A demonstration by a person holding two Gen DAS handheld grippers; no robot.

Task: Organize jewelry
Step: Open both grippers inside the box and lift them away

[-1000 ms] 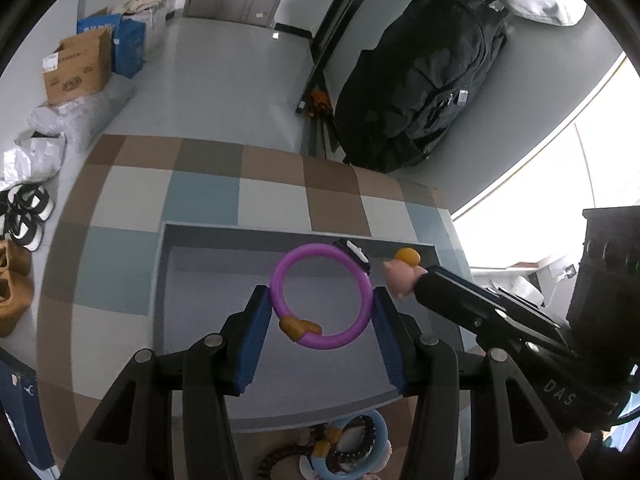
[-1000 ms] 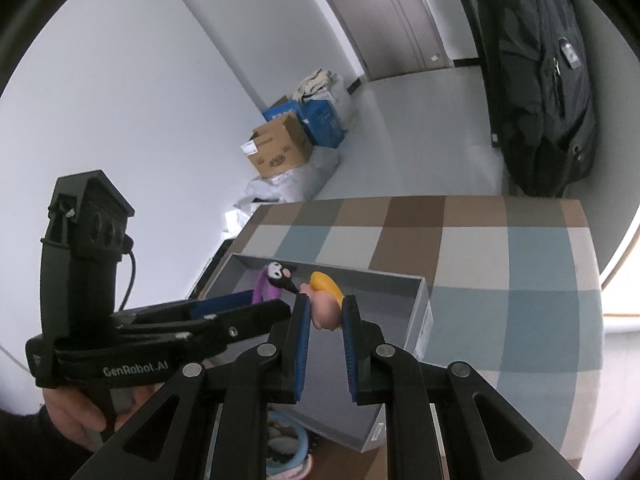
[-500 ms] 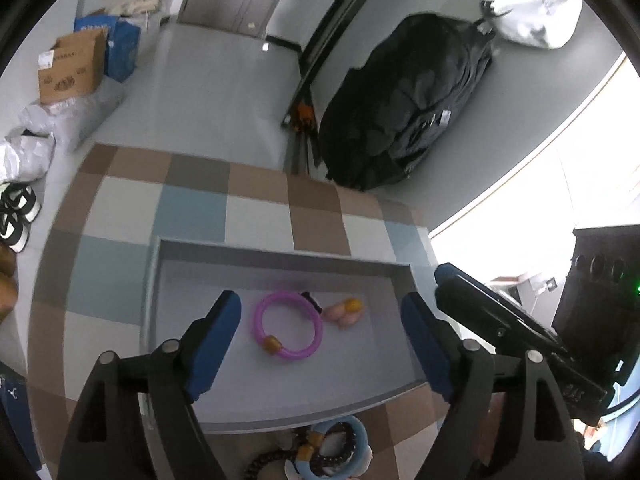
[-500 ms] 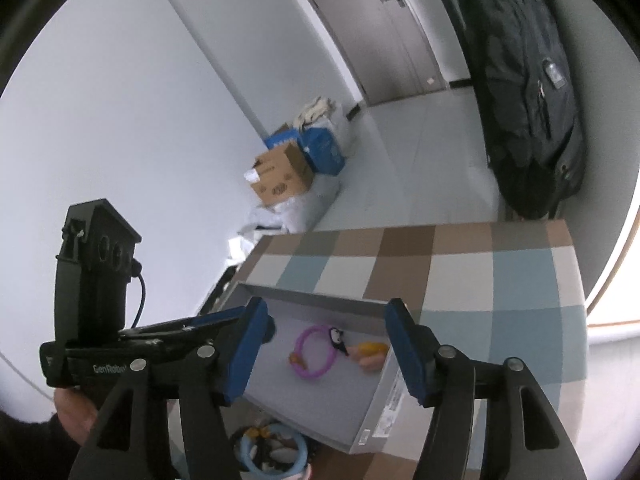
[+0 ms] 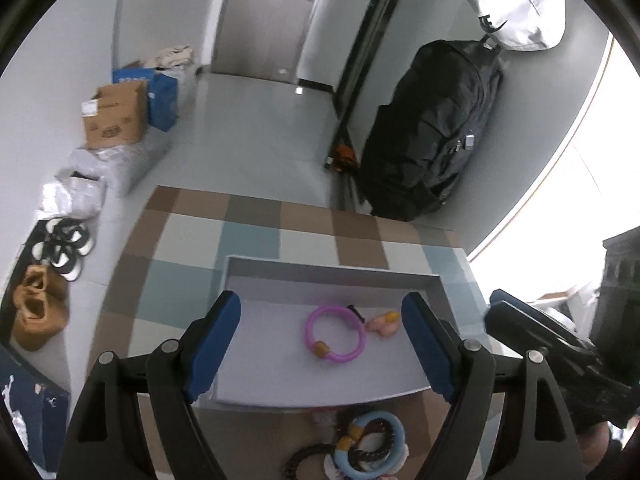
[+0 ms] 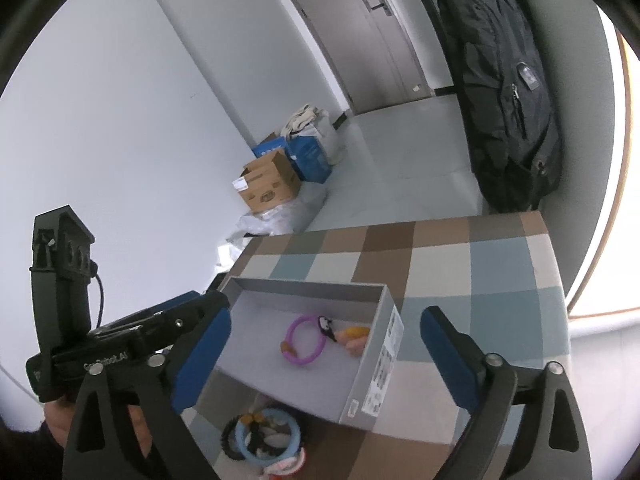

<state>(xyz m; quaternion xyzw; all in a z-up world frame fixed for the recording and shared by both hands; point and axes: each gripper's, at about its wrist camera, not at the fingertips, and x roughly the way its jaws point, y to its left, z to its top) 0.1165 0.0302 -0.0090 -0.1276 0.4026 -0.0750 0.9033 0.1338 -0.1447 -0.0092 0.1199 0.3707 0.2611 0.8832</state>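
A purple ring bracelet [image 5: 334,333] with an orange bead lies inside the grey open box [image 5: 328,272], with a small pink and orange charm [image 5: 384,322] beside it. Both also show in the right wrist view: the bracelet [image 6: 305,340], the charm [image 6: 352,338], the box [image 6: 376,364]. My left gripper [image 5: 322,344] is open and empty, raised above the box's near side. My right gripper [image 6: 324,356] is open and empty, above the box too. A pile of bracelets [image 5: 360,450] with a light blue ring lies on the table before the box; it also shows in the right wrist view [image 6: 264,438].
The box sits on a checkered brown, blue and cream tablecloth [image 5: 248,236]. A black backpack [image 5: 432,128] leans on the wall behind the table. Cardboard boxes [image 5: 116,120] and shoes [image 5: 60,244] lie on the floor at left.
Both grippers opened and let go of the purple bracelet and the charm, which now lie in the box. Both grippers have drawn back and up from the box.
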